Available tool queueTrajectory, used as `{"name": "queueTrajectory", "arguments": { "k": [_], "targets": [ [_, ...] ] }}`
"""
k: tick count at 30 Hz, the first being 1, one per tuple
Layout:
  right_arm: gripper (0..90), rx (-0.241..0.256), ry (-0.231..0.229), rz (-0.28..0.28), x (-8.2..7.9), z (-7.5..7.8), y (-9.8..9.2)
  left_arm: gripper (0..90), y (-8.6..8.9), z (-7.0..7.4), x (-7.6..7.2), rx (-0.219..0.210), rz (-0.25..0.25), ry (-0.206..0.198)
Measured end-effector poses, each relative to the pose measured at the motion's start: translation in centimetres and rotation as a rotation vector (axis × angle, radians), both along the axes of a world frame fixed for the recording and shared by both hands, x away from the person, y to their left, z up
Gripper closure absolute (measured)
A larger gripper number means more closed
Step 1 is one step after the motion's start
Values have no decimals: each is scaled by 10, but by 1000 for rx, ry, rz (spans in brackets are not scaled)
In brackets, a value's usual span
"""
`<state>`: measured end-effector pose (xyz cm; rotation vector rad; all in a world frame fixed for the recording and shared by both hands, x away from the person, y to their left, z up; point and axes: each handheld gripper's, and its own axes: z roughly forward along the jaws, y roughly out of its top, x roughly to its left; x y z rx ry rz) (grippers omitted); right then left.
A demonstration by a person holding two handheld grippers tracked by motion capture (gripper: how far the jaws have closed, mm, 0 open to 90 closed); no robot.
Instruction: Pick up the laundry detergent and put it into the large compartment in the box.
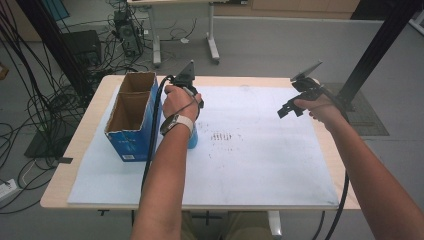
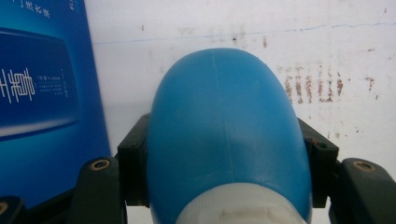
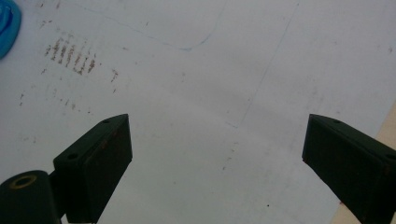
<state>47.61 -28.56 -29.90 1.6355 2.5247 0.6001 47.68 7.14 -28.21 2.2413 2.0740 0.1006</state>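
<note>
A blue bottle (image 2: 224, 126) with a white cap end sits between the jaws of my left gripper (image 2: 226, 156), which is shut on it. In the high view the bottle (image 1: 193, 140) shows just under the person's left wrist, right beside the blue cardboard box (image 1: 131, 120). The left gripper's tips are hidden there by the hand. My right gripper (image 1: 290, 107) hovers over the right part of the white mat (image 1: 260, 155). Its jaws stand wide apart, and the right gripper (image 3: 217, 158) has nothing between them. A sliver of the bottle (image 3: 7, 23) shows at the top left of that view.
The box is open at the top and has two empty compartments; its printed side (image 2: 42, 93) is close to the bottle's left. Brownish marks (image 1: 222, 136) stain the mat's middle. Black frame posts stand at both far corners, and cables lie on the floor at left.
</note>
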Motion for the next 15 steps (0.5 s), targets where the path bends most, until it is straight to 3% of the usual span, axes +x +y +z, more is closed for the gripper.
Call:
{"name": "queueTrajectory", "arguments": {
  "k": [15],
  "targets": [
    [82, 10, -12, 0, -8, 4, 0, 371, -8, 31, -11, 21, -40, -27]
  ]
}}
